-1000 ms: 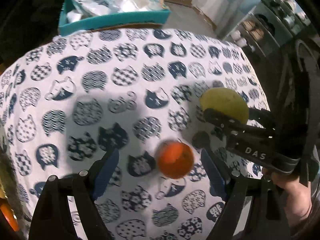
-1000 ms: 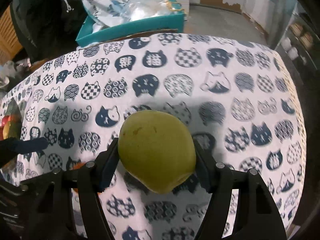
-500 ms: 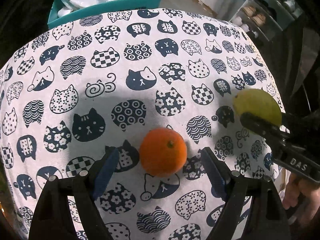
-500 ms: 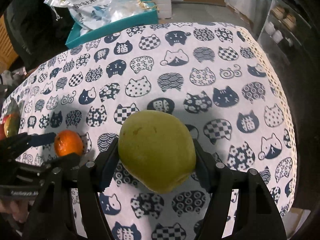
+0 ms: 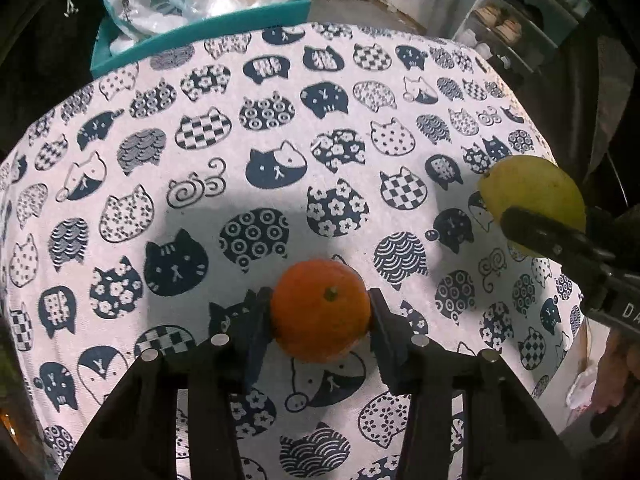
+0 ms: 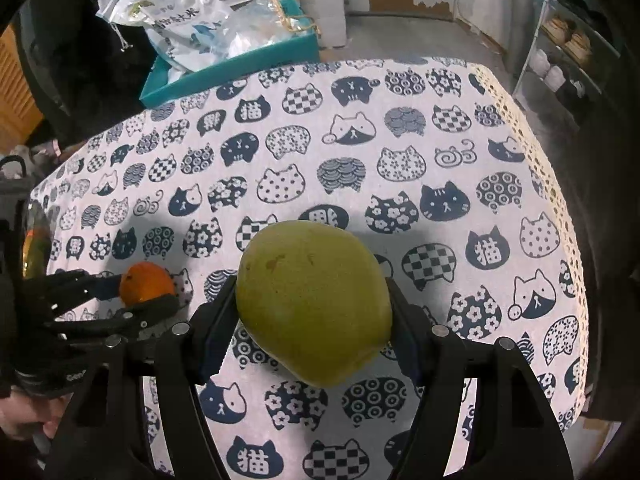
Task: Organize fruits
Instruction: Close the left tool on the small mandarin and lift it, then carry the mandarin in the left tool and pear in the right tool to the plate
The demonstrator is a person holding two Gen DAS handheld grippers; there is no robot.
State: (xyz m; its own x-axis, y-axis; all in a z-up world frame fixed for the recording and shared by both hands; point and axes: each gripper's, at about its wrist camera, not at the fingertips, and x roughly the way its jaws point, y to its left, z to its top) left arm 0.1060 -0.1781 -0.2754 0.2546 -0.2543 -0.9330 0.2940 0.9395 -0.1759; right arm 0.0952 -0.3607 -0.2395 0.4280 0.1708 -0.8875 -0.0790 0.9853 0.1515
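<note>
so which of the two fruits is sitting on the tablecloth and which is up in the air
The orange sits on the cat-print tablecloth, clamped by the left gripper. The larger green fruit is held above the cloth in the right gripper.

Left gripper (image 5: pixel 320 312): matte black frame, two angular arms, round silver screw heads on the knuckles, dark blue finger pads (image 5: pixel 256 320). Right gripper (image 6: pixel 314 304): same black build, silver screws, white lettering "DA" on its side. Hand (image 6: pixel 24 420): bare, no sleeve visible
</note>
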